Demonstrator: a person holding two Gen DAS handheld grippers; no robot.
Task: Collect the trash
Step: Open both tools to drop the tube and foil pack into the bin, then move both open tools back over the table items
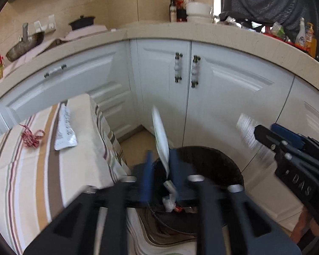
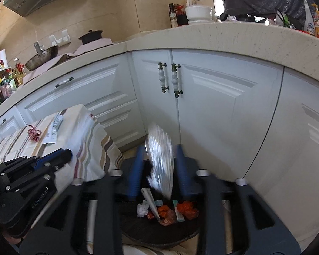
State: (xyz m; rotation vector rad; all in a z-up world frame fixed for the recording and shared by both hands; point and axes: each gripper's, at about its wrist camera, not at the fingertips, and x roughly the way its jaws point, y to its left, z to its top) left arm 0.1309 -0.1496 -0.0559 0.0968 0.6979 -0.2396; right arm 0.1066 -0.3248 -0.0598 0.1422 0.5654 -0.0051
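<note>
My left gripper (image 1: pixel 160 156) hangs over a black round bin (image 1: pixel 227 165), jaws apart. A white wrapper (image 1: pixel 160 136) stands upright and blurred between its blue fingers, with a gap on the left side. My right gripper (image 2: pixel 159 149) is also over the bin (image 2: pixel 159 235), open, and a crinkled silver wrapper (image 2: pixel 160 159) sits loose between its fingers, clear of both pads. Orange wrappers (image 2: pixel 187 209) and a white tissue (image 2: pixel 142 210) lie in the bin. On the striped table a silver packet (image 1: pixel 64 129) and a red-white ribbon (image 1: pixel 30 137) remain.
White cabinet doors (image 1: pixel 165 89) under a beige counter (image 1: pixel 180 31) curve behind the bin. The cloth-covered table (image 1: pixel 32 170) stands left of the bin, its cloth hanging near the rim. Bottles, a bowl and a pan crowd the counter.
</note>
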